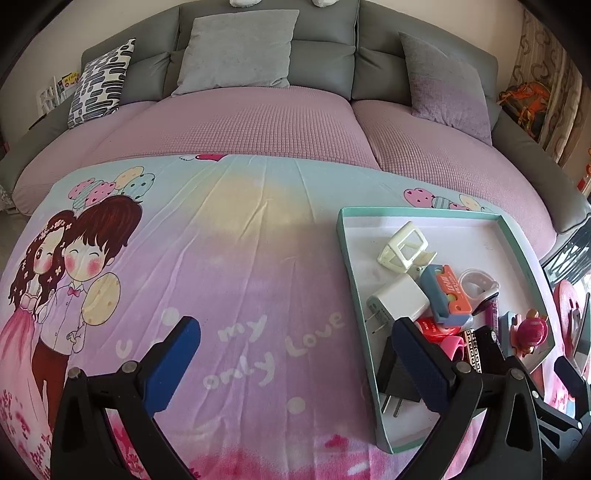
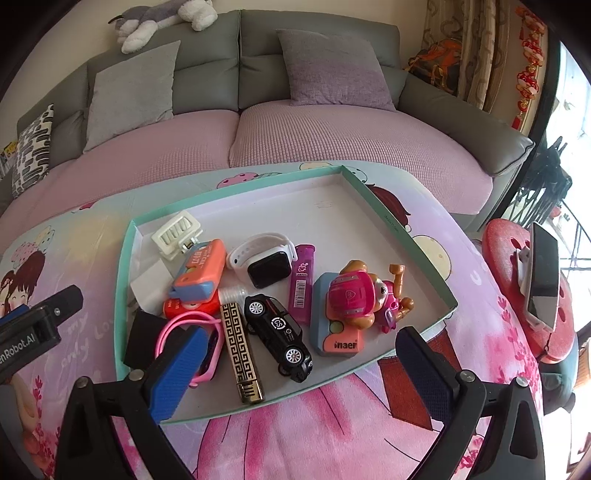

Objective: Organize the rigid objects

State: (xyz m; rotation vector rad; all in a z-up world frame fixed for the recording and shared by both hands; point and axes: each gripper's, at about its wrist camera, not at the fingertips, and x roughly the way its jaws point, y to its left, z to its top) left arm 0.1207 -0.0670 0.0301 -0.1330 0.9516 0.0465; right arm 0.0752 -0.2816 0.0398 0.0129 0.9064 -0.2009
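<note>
A teal-rimmed tray (image 2: 125,280) lies on the cartoon-print cloth and holds several small items. Among them are a cream clip (image 2: 177,234), a white smartwatch (image 2: 264,262), a purple case (image 2: 303,284), a pink pup toy (image 2: 358,295), a black toy car (image 2: 279,334) and a gold-patterned stick (image 2: 242,350). My right gripper (image 2: 303,369) hangs open over the tray's near edge, gripping nothing. My left gripper (image 1: 295,365) stands wide open above bare cloth left of the tray (image 1: 417,211). Its right finger overlaps a black charger (image 1: 397,373) in the picture, beside a white charger (image 1: 399,299).
A grey sofa with a pink cover (image 1: 236,125) and cushions runs behind the table. A red stool (image 2: 509,251) holding a propped phone (image 2: 543,280) stands to the right. A plush dog (image 2: 162,18) lies on the sofa back.
</note>
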